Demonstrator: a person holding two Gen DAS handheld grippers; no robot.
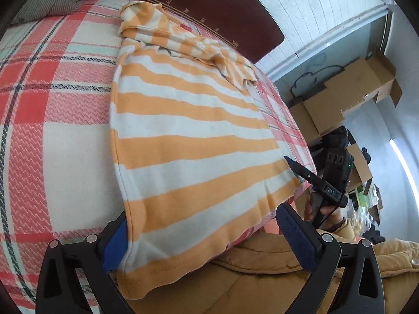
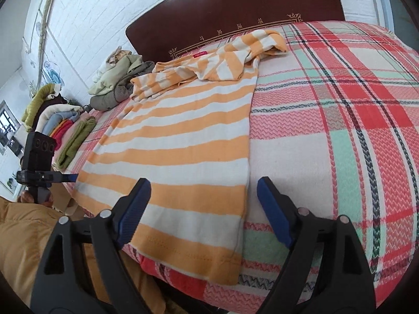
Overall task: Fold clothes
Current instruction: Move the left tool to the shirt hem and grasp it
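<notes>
Orange-and-white striped shirt [image 1: 188, 136] is laid flat on a plaid bedspread [image 1: 52, 99], hem toward the near bed edge, collar end toward the dark headboard [image 2: 235, 7]. Sleeves are folded in and bunched across the upper part of the garment; a small red label [image 2: 200, 54] is seen near the collar.

L gripper [image 1: 207, 238]: jaws set wide, approx. at the hem's near corner. The blue pad of one finger [image 1: 114, 248] is partly covered by the shirt edge; the other finger is clear of the fabric, over a tan padded jacket [image 1: 262, 282]. Nothing is clamped.

R gripper [image 2: 203, 209]: jaws also wide, positioned over the opposite hem corner, w/ one pad above the stripes and the other above bare bedspread. Contact w/ the cloth cannot be determined.

Misc. items: a loose pile of clothes [image 2: 117, 78] is seen beside the headboard; folded garments [image 2: 62, 128] are stacked at the bed's far side. Cardboard boxes [image 1: 348, 94] are visible in the left wrist view, off the bed.
</notes>
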